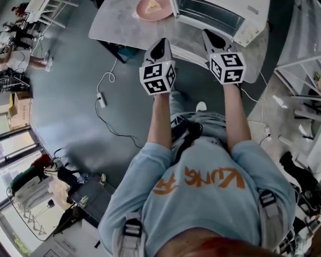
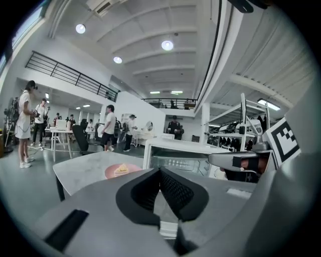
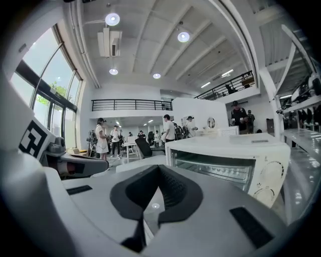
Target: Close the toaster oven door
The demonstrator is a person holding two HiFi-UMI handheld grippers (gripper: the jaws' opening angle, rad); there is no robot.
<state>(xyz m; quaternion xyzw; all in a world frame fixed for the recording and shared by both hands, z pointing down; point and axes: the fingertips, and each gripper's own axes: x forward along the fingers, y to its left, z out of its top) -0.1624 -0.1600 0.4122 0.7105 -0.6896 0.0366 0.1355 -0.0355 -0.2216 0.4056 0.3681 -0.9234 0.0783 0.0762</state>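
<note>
A white toaster oven (image 1: 220, 15) stands at the right end of a grey table (image 1: 113, 22). Its front is open, and the wire rack inside shows in both gripper views. The door (image 1: 193, 52) lies folded down toward me, between the two grippers. My left gripper (image 1: 159, 47) is shut and empty, its tip at the table's near edge, left of the door. My right gripper (image 1: 213, 39) is also shut and empty, pointing at the oven's front just right of the door. The left gripper view has the oven (image 2: 183, 155) straight ahead. In the right gripper view the oven (image 3: 225, 160) is to the right, its dials facing me.
A pink plate (image 1: 153, 9) with a piece of food sits on the table left of the oven. A cable with a power strip (image 1: 102, 99) runs across the floor on the left. White shelving (image 1: 301, 75) stands at the right. Several people and tables fill the room behind.
</note>
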